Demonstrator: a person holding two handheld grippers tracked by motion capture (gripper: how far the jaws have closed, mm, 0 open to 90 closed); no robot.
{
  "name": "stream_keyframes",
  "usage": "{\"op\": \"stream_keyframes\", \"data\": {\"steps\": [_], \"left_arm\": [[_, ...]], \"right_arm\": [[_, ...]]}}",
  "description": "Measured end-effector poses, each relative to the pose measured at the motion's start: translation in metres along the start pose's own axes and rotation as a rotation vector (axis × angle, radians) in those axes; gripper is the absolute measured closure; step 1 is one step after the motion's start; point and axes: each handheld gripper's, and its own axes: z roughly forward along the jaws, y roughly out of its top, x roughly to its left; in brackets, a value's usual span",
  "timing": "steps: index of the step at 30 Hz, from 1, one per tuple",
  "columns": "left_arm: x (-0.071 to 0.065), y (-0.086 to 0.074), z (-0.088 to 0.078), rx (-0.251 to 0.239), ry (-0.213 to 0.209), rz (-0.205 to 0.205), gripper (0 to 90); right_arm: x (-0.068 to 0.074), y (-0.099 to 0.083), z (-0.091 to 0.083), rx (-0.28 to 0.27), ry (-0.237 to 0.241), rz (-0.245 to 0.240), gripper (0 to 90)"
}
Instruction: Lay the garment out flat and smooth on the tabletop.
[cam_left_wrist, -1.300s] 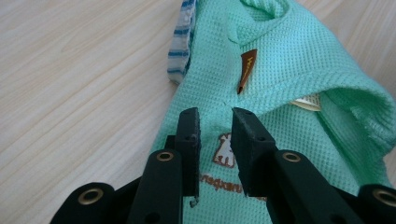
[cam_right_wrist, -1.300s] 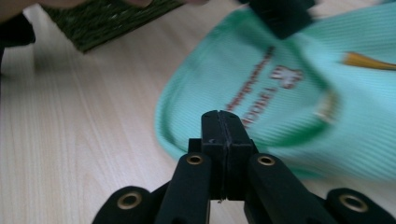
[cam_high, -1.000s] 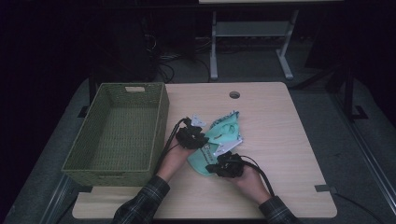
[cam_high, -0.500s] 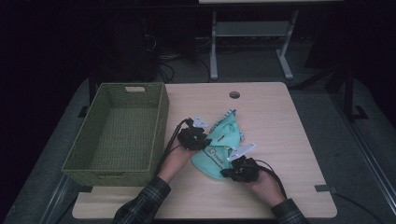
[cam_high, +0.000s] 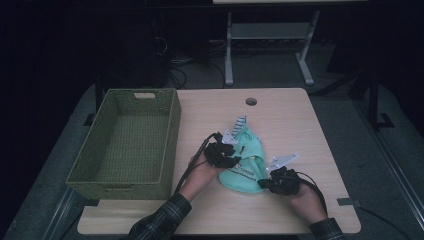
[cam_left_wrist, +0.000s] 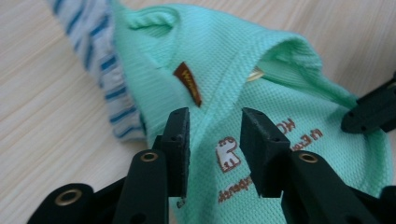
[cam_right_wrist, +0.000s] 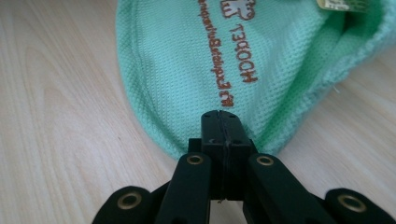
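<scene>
- Two hands are lying low on the table (cam_high: 300, 107).
- Left gripper (cam_left_wrist: 215, 140) is opening, jaws apart above the green shirt (cam_left_wrist: 280, 112).
- Right gripper (cam_right_wrist: 223, 135) is pinching the shirt's edge.
- Brown writing is showing, mirrored "HOOPET".

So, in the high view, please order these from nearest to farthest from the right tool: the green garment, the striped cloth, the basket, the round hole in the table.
1. Green garment: touching the right tool, just to its left.
2. Striped cloth: beyond the garment, toward the table's middle.
3. Round hole: farther back, near the far edge.
4. Basket: at the table's left side; its near corner is about as far as the hole, hard to call.
</scene>
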Motion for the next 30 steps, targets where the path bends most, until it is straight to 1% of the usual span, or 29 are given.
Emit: {"op": "stream_keyframes", "data": {"steps": [1,2,4,6,7,8,9,10,12,13,16,17,18,20,21,24,30], "left_arm": [[-0.002,0.0,0.004,0.006,0.002,0.003,60.2],[-0.002,0.0,0.006,0.016,0.003,0.015,59.0],[-0.004,-0.001,0.013,0.024,0.002,0.01,57.6],[-0.005,-0.002,0.019,0.03,0.011,0.011,57.0],[-0.005,-0.003,0.021,0.041,0.017,0.018,57.1],[-0.005,-0.003,0.023,0.054,0.024,0.026,65.6],[-0.004,-0.003,0.024,0.058,0.024,0.029,65.6],[-0.005,-0.004,0.025,0.056,0.025,0.025,70.8],[-0.003,-0.004,0.025,0.067,0.018,0.018,82.3],[-0.002,-0.004,0.025,0.066,0.013,0.01,86.1],[0.0,-0.004,0.018,0.06,0.008,0.0,88.0],[0.0,-0.005,0.014,0.057,0.005,0.0,88.2],[0.001,-0.005,0.011,0.058,0.008,0.007,88.2],[0.002,-0.006,0.004,0.048,0.007,-0.004,88.4],[0.002,-0.006,0.0,0.044,0.005,-0.007,88.4],[0.002,-0.008,-0.01,0.038,0.004,-0.009,88.5],[-0.001,-0.023,-0.029,0.048,0.001,-0.018,88.6]], "right_arm": [[-0.001,-0.001,-0.001,0.0,-0.002,0.004,89.7],[-0.002,-0.002,-0.002,0.001,-0.005,0.001,89.6],[-0.004,-0.003,-0.003,0.001,-0.009,0.003,89.6],[-0.006,-0.004,-0.004,-0.001,-0.012,-0.001,89.6],[-0.006,-0.004,-0.004,0.0,-0.011,0.007,89.6],[-0.008,-0.005,-0.005,0.0,-0.015,0.0,89.7],[-0.008,-0.005,-0.005,0.0,-0.015,0.0,89.7],[-0.008,-0.005,-0.005,0.001,-0.015,0.0,89.7],[-0.007,-0.005,-0.005,0.003,-0.017,0.004,89.7],[-0.007,-0.005,-0.005,0.004,-0.018,0.004,89.7],[-0.007,-0.005,-0.006,0.007,-0.031,0.002,89.7],[-0.009,-0.006,-0.007,0.009,-0.043,-0.001,89.7],[-0.009,-0.006,-0.007,0.009,-0.043,-0.001,89.7],[-0.01,-0.006,-0.008,0.009,-0.055,0.0,89.7],[-0.011,-0.007,-0.009,0.012,-0.058,0.01,89.6],[-0.012,-0.007,-0.01,0.015,-0.076,0.018,89.6],[-0.013,-0.007,-0.011,0.02,-0.103,0.017,89.7]]}}
